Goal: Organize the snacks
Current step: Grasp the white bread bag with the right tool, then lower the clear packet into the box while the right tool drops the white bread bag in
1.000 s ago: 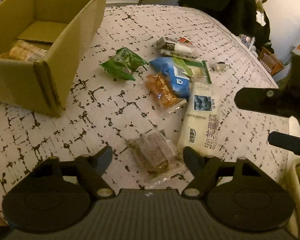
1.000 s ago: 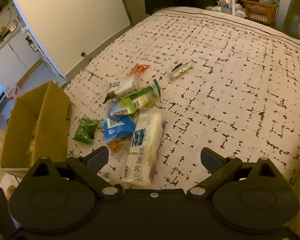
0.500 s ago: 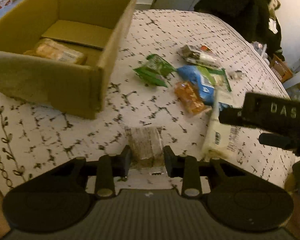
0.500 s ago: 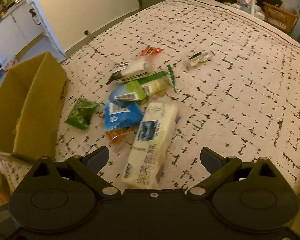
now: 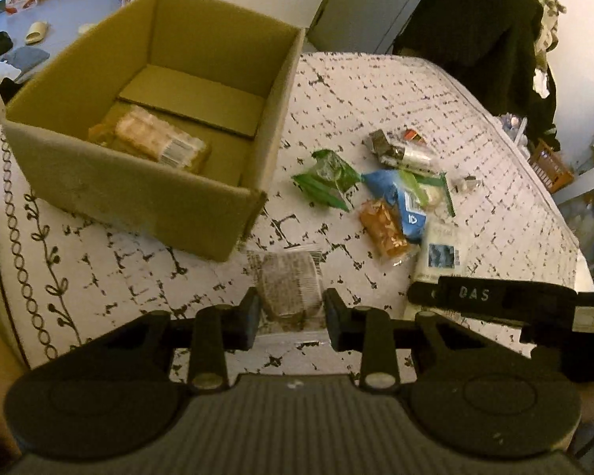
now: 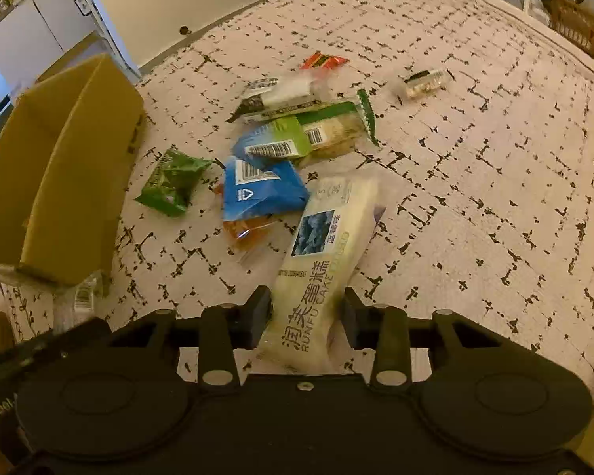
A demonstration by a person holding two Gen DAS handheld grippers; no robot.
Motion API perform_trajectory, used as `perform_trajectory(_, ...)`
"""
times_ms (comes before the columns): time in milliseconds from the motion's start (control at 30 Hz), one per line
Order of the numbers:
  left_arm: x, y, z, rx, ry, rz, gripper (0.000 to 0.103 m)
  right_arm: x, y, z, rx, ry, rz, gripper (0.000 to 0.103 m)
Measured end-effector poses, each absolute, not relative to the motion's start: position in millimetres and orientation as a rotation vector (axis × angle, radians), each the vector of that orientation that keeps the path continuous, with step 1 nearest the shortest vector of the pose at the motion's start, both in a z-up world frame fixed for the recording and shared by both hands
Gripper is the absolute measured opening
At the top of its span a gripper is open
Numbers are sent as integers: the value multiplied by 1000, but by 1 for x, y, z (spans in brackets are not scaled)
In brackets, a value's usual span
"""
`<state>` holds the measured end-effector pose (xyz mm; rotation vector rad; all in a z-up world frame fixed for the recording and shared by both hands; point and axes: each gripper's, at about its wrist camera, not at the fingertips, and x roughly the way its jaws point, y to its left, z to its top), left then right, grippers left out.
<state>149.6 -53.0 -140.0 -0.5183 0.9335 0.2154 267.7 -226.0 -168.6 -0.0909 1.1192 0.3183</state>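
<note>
Your left hand-held gripper (image 5: 291,312) pinches the brown bar (image 5: 289,289); lift it over the box (image 5: 138,194) wall. Your right hand-held gripper (image 6: 307,316) is closing on the cake (image 6: 320,273) at the bed's (image 6: 475,206) near edge; seat it firmly.

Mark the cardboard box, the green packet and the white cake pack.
cardboard box (image 5: 138,194), left wrist view, near outer wall.
green packet (image 6: 172,182), right wrist view, middle of wrapper.
white cake pack (image 6: 324,245), right wrist view, printed front.

One cardboard box (image 5: 138,194), one snack packet inside it (image 5: 154,142), nine snack packets on the bedspread (image 6: 265,186)
</note>
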Motion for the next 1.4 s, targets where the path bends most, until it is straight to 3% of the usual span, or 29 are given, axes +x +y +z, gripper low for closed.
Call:
perform_trajectory(667,122,-57,-108,-500,879,185,32,227,-236,-108,65,910,394,33)
perform_trajectory(1167,105,-37,-50,-489,743,169,32,199,-213,-65,93,741,544,32)
perform_trajectory(1400,102,-21,-28,-478,701,186,32,199,-193,-64,238,723,589,32)
